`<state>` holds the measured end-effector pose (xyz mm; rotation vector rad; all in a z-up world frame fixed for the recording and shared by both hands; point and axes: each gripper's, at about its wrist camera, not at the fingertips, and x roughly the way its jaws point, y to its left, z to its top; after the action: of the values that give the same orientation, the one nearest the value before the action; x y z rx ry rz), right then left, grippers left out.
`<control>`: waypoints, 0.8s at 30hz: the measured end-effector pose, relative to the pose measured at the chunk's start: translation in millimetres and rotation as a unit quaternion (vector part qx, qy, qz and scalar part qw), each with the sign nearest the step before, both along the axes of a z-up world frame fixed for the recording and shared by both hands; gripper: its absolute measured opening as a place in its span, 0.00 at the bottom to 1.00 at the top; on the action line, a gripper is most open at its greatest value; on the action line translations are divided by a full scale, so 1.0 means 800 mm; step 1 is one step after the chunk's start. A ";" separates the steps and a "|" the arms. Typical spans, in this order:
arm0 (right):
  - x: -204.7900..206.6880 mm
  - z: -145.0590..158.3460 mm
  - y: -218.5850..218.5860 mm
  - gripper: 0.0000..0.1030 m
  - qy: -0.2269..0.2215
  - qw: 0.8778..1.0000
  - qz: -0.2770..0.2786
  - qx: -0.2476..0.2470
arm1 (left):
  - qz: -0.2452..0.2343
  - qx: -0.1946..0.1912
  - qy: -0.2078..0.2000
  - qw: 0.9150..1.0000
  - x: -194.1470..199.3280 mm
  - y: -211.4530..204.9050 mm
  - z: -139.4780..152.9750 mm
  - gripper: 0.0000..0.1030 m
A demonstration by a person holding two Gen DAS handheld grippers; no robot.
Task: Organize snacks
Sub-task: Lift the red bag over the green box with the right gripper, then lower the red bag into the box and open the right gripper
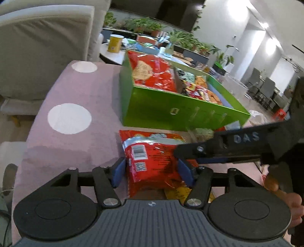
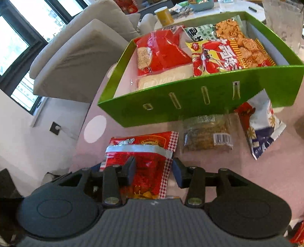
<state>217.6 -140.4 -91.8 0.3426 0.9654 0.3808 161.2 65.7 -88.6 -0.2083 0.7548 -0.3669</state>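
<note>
A red snack bag (image 1: 150, 161) lies on the pink cloth (image 1: 76, 148), just in front of the green box (image 1: 171, 112), at about 6 o'clock from the box's front wall. In the right wrist view the same red bag (image 2: 144, 161) lies over a second red packet (image 2: 144, 139) whose top edge shows at 12 o'clock from it.

The left gripper (image 1: 152, 171) straddles the bag with its blue pads on either side; its jaws stand apart, and whether the pads press the foil I cannot tell. The right gripper (image 2: 153, 172) likewise has its jaws parted about the bag's lower right part; contact cannot be told there either. In the left view the right gripper's black finger (image 1: 218, 147) reaches in from 3 o'clock, a hand (image 1: 290, 207) behind it.

At 2 o'clock from the bag lies a clear packet of brown snacks (image 2: 207, 133), and past it at 3 o'clock a white, blue and red bag (image 2: 260, 125) leans against the box. The box (image 2: 190, 102) holds a red and white bag (image 2: 161, 57) on its left side, a lobster-print bag (image 2: 214, 57) and other packets. A grey sofa (image 2: 76, 62) stands at 10 o'clock, a yellow cup (image 2: 164, 16) beyond the box at 12.
</note>
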 end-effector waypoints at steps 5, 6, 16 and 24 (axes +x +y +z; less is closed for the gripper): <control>-0.007 0.007 0.009 0.49 -0.016 0.999 0.030 -0.004 | -0.018 0.012 -0.017 1.000 -0.012 -0.011 0.011 0.50; -0.010 0.010 0.009 0.49 -0.022 0.999 0.031 -0.004 | -0.017 0.014 -0.021 1.000 -0.015 -0.012 0.014 0.50; -0.027 0.063 -0.012 0.49 -0.101 0.994 0.028 0.021 | -0.018 0.023 -0.098 0.995 -0.034 -0.026 0.079 0.50; 0.005 0.096 -0.031 0.49 -0.148 0.989 0.014 0.026 | -0.026 0.038 -0.129 0.991 0.015 -0.058 0.115 0.50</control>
<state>221.5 -165.4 -15.0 0.3105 0.6714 0.4683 172.8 19.3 3.3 -0.0672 0.5192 -0.4053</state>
